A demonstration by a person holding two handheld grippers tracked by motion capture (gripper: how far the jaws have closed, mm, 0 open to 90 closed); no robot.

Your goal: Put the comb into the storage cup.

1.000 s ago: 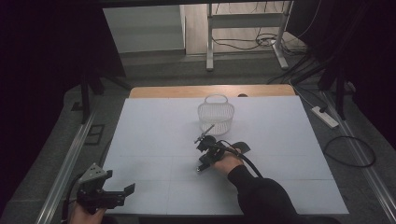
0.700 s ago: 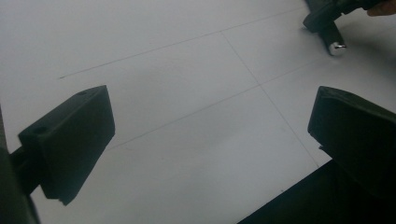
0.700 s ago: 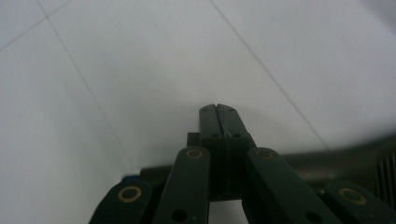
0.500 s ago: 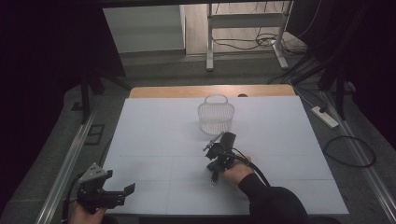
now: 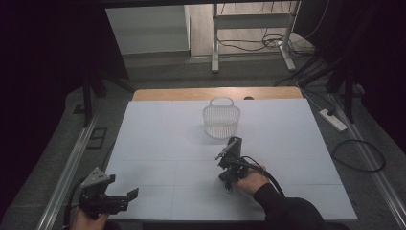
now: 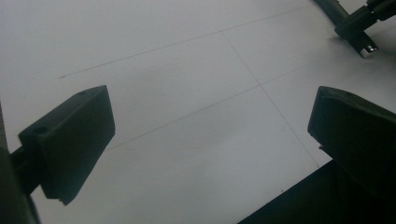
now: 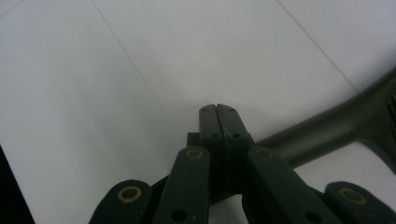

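Observation:
A see-through wire basket point(image 5: 221, 122) with a handle stands upright on the white table point(image 5: 158, 129), towards the far middle. Just in front of it a hand holds my right gripper point(image 5: 228, 178) low over the table; its jaws are pressed together point(image 7: 217, 108) with nothing between them. A dark rounded bar point(image 7: 327, 130) runs across the table behind those jaws; I cannot tell what it is. My left gripper point(image 5: 119, 198) hangs at the front left corner, its jaws wide apart point(image 6: 210, 135) over bare table. The right gripper point(image 6: 357, 25) also shows far off in the left gripper view.
The table's front edge point(image 6: 289, 191) runs just under the left gripper. Metal rails point(image 5: 67, 167) flank the table. A wooden strip point(image 5: 191, 93) borders its far edge. A power strip point(image 5: 333, 120) and cables point(image 5: 359, 155) lie on the floor at the right.
The right gripper, still shut, has moved to the right across the table in front of the basket. The left gripper has stayed where it was.

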